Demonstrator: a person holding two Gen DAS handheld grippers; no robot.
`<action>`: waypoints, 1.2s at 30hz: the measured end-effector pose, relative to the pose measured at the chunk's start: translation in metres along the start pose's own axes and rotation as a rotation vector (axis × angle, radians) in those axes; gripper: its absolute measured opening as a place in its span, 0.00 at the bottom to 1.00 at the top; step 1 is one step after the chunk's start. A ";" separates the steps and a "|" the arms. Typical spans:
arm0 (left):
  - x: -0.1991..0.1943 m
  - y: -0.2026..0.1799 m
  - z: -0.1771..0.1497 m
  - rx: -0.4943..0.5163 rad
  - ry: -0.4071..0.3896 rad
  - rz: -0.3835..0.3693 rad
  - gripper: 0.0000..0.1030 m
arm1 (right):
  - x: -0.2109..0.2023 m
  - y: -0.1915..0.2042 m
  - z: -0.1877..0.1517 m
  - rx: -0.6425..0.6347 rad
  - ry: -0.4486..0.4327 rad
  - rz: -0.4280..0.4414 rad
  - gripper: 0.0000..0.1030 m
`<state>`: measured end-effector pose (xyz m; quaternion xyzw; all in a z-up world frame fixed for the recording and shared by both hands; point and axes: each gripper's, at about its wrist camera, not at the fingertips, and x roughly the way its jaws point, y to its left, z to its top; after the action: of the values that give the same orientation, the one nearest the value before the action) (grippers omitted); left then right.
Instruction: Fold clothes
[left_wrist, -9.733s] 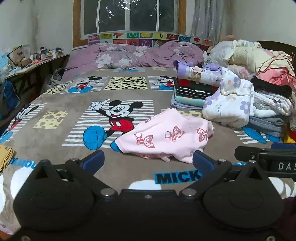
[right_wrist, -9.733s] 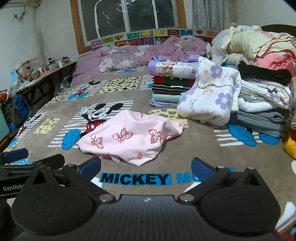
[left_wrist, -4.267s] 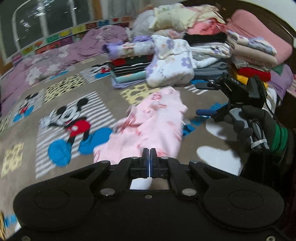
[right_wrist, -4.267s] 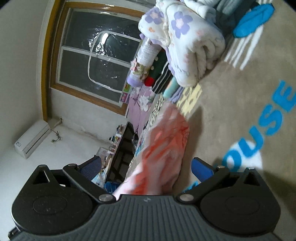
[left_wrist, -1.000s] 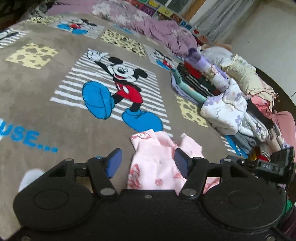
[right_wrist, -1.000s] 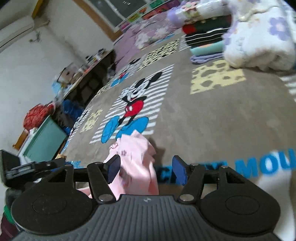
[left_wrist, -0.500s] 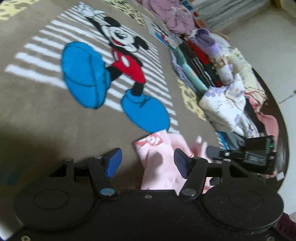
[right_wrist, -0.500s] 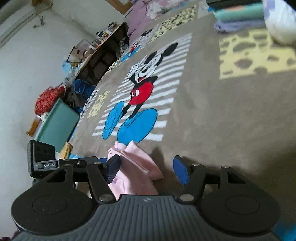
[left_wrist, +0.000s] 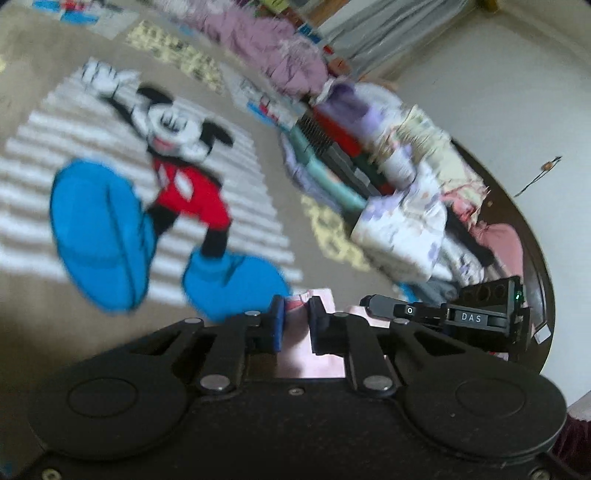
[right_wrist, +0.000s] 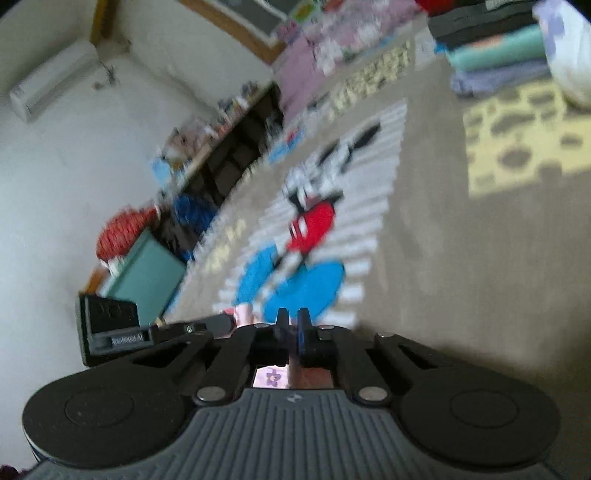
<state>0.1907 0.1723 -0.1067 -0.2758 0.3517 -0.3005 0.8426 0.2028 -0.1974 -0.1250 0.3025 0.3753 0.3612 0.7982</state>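
As both views blur, I see left claw (left_wrist: 295, 319) and right claw (right_wrist: 291, 325) each nipping pink garment (left_wrist: 321, 299) edge, presumably to spread it on bed (left_wrist: 37, 110).

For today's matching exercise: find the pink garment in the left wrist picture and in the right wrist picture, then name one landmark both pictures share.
Left wrist view: the pink garment sits at bottom centre, between the left claw's nearly closed fingers.
Right wrist view: the pink garment shows at bottom centre, behind the right claw, with a scrap just left.
Shared landmark: the Mickey Mouse print on the blanket.
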 end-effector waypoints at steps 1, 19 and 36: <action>-0.001 -0.001 0.006 0.008 -0.016 -0.004 0.11 | -0.003 0.001 0.006 -0.001 -0.019 0.010 0.06; 0.024 0.027 0.093 0.138 -0.126 0.088 0.10 | 0.025 0.001 0.103 -0.090 -0.203 -0.039 0.05; 0.044 0.059 0.099 0.070 -0.082 0.265 0.59 | 0.039 -0.065 0.082 0.069 -0.180 -0.256 0.32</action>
<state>0.3095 0.2057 -0.1055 -0.2093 0.3396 -0.1872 0.8977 0.3104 -0.2193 -0.1445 0.3102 0.3502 0.2148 0.8573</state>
